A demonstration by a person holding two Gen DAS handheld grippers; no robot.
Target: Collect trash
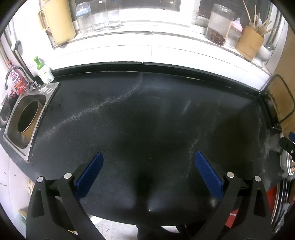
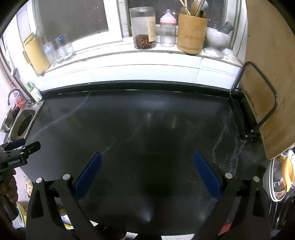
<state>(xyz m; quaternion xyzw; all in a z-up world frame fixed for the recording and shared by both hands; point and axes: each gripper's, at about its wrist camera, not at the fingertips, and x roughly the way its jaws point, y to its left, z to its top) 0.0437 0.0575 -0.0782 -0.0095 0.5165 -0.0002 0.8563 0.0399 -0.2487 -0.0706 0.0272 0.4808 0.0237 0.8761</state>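
I see no trash on the black countertop (image 1: 147, 114), which also shows in the right wrist view (image 2: 147, 125). A round waste hole in a steel plate (image 1: 27, 118) sits at the counter's left end; it also shows in the right wrist view (image 2: 23, 125). My left gripper (image 1: 148, 157) is open and empty above the counter's front. My right gripper (image 2: 147, 157) is open and empty above the counter's front. The left gripper also appears at the left edge of the right wrist view (image 2: 20, 145), near the hole.
A window sill at the back holds a yellow jug (image 1: 59, 22), clear bottles (image 1: 97, 16), a jar of beans (image 2: 142, 27), a baby bottle (image 2: 167, 27) and a utensil holder (image 2: 191, 33). A wooden cutting board in a black rack (image 2: 261, 103) stands right. A soap bottle (image 1: 44, 72) and tap (image 1: 16, 73) are left.
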